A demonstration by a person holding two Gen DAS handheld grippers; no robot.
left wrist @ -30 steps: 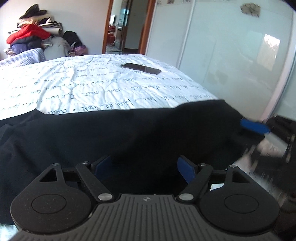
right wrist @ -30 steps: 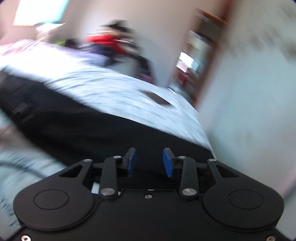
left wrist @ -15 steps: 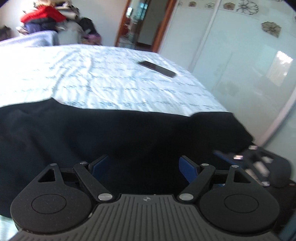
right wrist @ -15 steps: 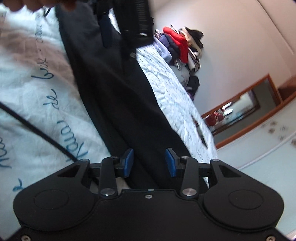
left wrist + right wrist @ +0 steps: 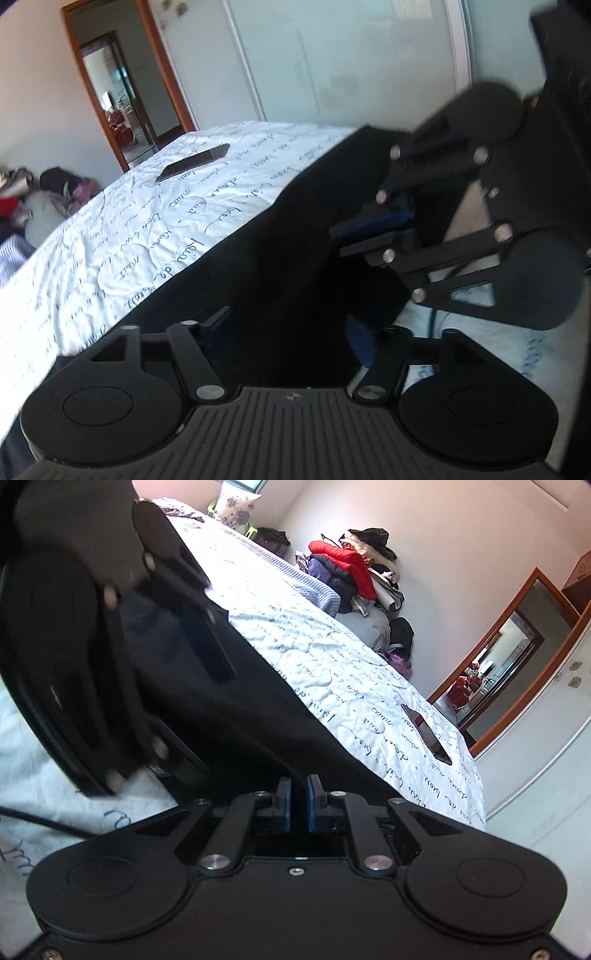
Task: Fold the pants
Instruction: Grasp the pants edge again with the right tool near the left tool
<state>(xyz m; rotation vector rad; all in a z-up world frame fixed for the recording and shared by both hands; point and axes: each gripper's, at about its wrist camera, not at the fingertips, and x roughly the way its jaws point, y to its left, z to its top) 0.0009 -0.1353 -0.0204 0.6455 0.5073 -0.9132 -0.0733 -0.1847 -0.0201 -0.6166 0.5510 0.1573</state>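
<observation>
The black pants (image 5: 280,266) lie stretched along the near edge of the bed, also in the right wrist view (image 5: 236,723). My left gripper (image 5: 288,336) is open, its blue pads wide apart with the pants' cloth between them. My right gripper (image 5: 298,799) has its pads nearly closed on the pants' edge. It shows in the left wrist view (image 5: 373,230) close on the right, pads together on the cloth. The left gripper's body fills the left of the right wrist view (image 5: 85,638).
The bed has a white quilt with blue script (image 5: 155,229). A dark phone (image 5: 194,162) lies on it, also in the right wrist view (image 5: 428,734). A clothes pile (image 5: 351,568) stands by the far wall. A doorway (image 5: 118,103) and glass wardrobe doors (image 5: 351,66) are beyond.
My right gripper has closed from open onto the pants' edge. Both grippers have tilted and moved close together at the pants' end. My left gripper stays open.
</observation>
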